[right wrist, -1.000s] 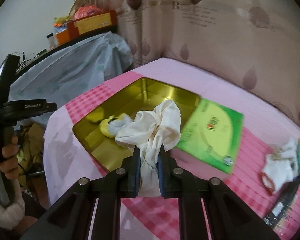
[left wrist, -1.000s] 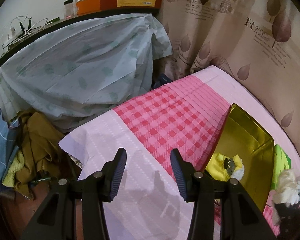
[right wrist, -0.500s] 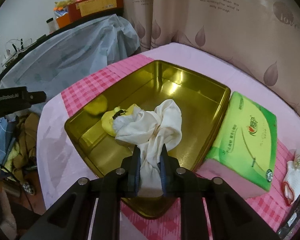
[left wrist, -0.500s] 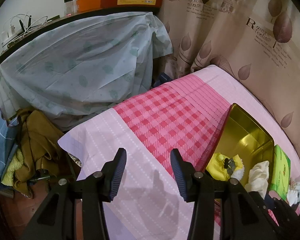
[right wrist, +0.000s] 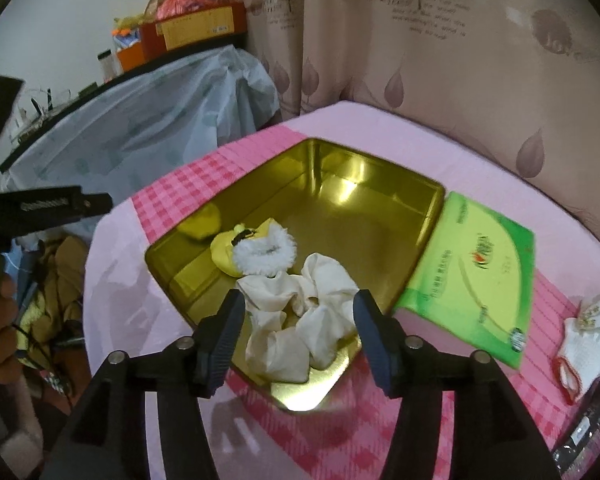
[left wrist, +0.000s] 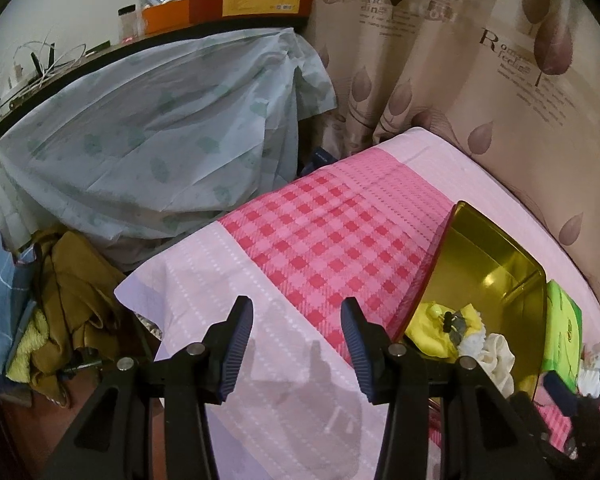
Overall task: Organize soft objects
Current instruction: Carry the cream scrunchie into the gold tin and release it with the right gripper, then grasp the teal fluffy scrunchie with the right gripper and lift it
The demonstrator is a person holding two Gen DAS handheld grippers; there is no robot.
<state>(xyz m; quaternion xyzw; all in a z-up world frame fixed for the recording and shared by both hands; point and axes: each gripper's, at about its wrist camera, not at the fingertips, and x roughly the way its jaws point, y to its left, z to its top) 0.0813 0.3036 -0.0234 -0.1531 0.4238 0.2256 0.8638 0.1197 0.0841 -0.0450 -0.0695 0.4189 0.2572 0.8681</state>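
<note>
A gold metal tin [right wrist: 364,220] [left wrist: 496,256] sits on the pink bedspread. Inside it lie a yellow soft item with a white fluffy cuff [right wrist: 256,252] [left wrist: 440,328] and a crumpled cream cloth [right wrist: 300,320] [left wrist: 496,360]. My right gripper [right wrist: 298,316] hangs over the tin's near corner with its jaws opening; the cream cloth lies between the fingers, free of the pads. My left gripper [left wrist: 296,320] stands open over the pale pink sheet, left of the tin, with nothing between its fingers. A white sock with red trim [right wrist: 584,340] lies on the bed to the right.
A green tissue pack [right wrist: 476,284] lies against the tin's right side. A blue-grey sheet covers furniture [left wrist: 160,140] behind the bed, with boxes on the shelf above. Clothes are heaped on the floor [left wrist: 60,300] at the left. A curtain [right wrist: 440,60] backs the bed.
The right gripper carried the cream cloth over the tin, then opened and let it drop into the near corner. The left gripper has not moved.
</note>
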